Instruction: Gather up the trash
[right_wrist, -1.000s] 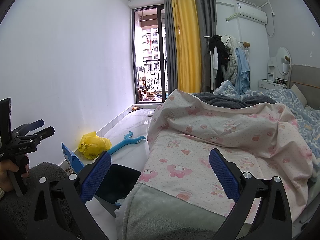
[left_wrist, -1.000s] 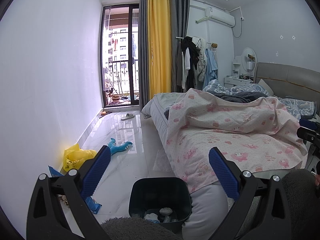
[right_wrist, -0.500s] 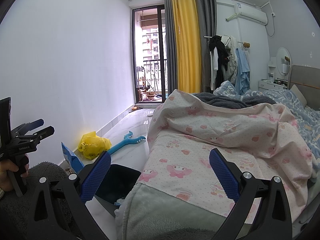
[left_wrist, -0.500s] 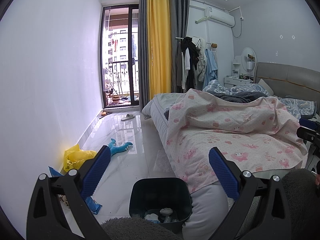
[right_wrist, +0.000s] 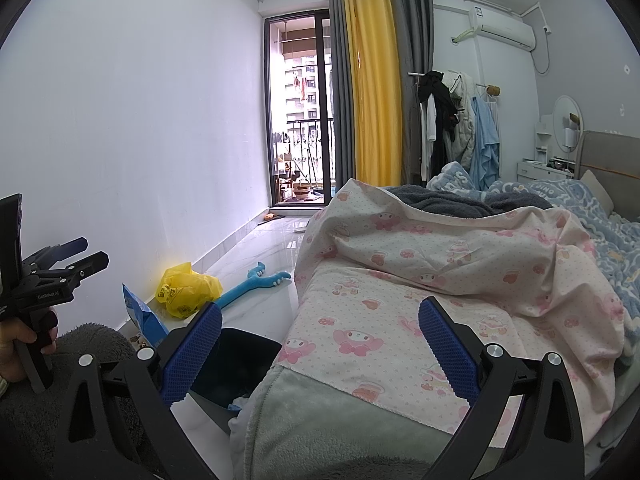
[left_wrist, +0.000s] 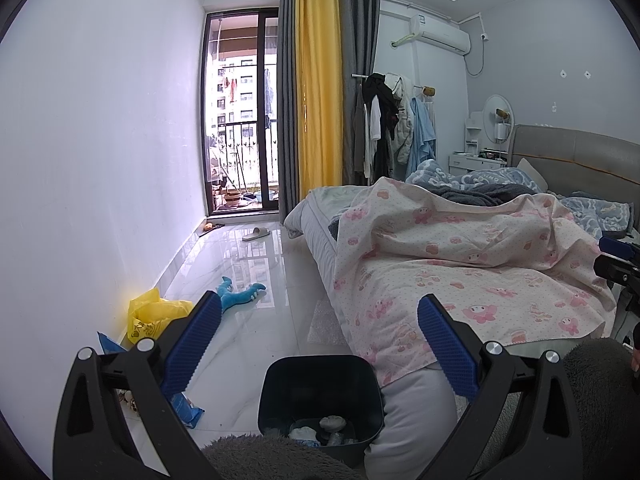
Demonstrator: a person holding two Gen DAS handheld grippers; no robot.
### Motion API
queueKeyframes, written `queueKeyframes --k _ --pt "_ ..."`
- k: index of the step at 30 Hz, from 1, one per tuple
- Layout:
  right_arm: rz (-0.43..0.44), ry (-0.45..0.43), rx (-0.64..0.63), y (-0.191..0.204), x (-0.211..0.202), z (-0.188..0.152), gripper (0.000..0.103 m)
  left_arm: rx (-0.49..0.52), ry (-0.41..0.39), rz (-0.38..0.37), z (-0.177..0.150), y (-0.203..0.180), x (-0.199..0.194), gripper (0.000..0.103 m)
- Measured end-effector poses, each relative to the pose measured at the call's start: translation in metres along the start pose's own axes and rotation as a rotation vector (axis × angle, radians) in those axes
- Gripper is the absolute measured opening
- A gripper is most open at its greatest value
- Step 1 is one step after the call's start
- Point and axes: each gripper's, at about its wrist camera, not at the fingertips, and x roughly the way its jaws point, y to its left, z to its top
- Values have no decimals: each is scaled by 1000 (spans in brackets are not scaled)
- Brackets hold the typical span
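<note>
- Our left claw is held above the floor beside the bed; its blue pads stand wide apart with nothing between them.
- Our right claw is held over the foot of the bed, pads likewise spread wide and empty.
- In the right wrist view the left claw shows at the far left, gripped by a hand; its fingers are parted.
- A dark bin stands on the floor against the bed's corner, just below the left claw. Crumpled pale scraps lie in its bottom; we cannot tell what they are.
- A yellow plastic bag sits crumpled by the wall on the left, on the floor.
- A blue packet stands just beside the yellow bag, nearer to us; part of it is hidden behind the left pad in the left wrist view.
- A blue plush toy lies on the tiles beyond the bag, well apart from the bin.
- A pale slipper lies near the balcony door.
- A pink-patterned quilt covers the bed's near end.
</note>
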Motion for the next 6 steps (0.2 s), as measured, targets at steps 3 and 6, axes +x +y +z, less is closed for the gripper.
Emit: queueKeyframes --k 3,6 --pt "0 0 0 1 0 0 100 1 0 2 0 0 0 100" --pt "0 0 -1 0 0 0 100 0 0 1 0 1 0 100"
